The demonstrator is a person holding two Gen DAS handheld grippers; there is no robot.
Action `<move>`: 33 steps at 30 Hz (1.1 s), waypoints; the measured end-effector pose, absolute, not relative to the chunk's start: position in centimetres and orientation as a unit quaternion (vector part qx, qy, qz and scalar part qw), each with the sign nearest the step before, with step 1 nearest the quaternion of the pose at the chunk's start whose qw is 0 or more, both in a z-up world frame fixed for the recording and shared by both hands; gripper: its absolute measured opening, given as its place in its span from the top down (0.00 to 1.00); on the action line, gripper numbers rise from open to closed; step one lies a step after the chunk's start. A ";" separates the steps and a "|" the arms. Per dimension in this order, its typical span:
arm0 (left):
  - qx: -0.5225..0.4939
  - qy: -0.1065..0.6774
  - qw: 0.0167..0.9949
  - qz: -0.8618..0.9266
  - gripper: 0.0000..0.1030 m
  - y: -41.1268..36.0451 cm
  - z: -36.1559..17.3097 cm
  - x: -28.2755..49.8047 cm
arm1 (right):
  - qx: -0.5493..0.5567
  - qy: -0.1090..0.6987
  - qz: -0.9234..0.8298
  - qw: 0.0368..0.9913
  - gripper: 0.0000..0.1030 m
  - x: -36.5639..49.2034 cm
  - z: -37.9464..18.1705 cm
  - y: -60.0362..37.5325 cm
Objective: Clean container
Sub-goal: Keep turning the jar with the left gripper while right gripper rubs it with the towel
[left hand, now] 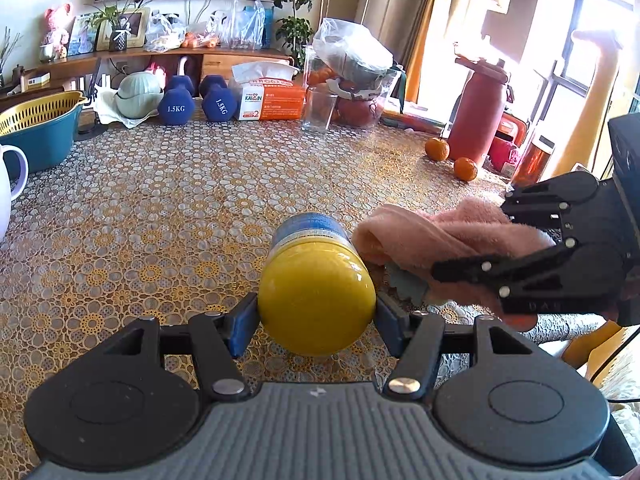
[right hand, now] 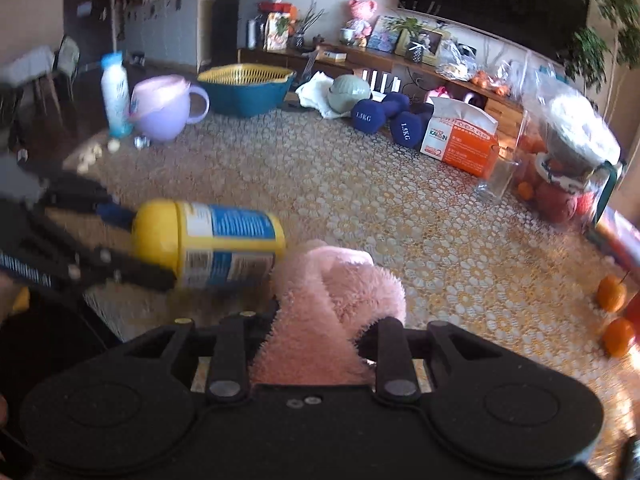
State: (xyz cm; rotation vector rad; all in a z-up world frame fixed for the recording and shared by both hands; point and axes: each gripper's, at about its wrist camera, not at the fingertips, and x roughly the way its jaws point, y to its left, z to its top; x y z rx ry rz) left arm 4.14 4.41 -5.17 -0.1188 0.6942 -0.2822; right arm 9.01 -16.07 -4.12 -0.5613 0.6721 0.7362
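Note:
A yellow container (left hand: 316,300) with a blue label is held on its side above the table, its rounded yellow end towards the left wrist camera. My left gripper (left hand: 316,318) is shut on that yellow end. From the right wrist view the same container (right hand: 216,240) lies horizontally, with the left gripper (right hand: 132,240) coming in from the left. My right gripper (right hand: 316,320) is shut on a fluffy pink cloth (right hand: 328,312). The cloth (left hand: 432,240) touches the container's right side near the label, and the right gripper (left hand: 472,244) reaches in from the right edge.
The patterned tablecloth (left hand: 180,208) carries two blue dumbbells (left hand: 196,100), a tissue box (left hand: 272,98), a glass (left hand: 318,110), a teal basket (left hand: 40,128) with a yellow strainer, a red flask (left hand: 476,116) and two oranges (left hand: 452,158). A lilac mug (right hand: 164,108) and a white bottle (right hand: 116,94) stand at the far left.

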 end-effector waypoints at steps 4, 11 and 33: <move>-0.049 0.340 0.929 -0.137 0.41 4.1 -5.1 4.1 | -0.291 0.318 0.339 0.836 0.59 7.5 -5.2 -16.5; -0.044 0.341 0.930 -0.134 0.41 3.9 -5.0 4.1 | -0.192 0.327 0.321 0.868 0.40 7.5 -4.0 -18.7; 0.003 0.313 0.937 -0.151 0.41 1.5 -3.5 3.7 | 0.026 0.298 0.403 0.865 0.81 9.2 -0.4 -17.6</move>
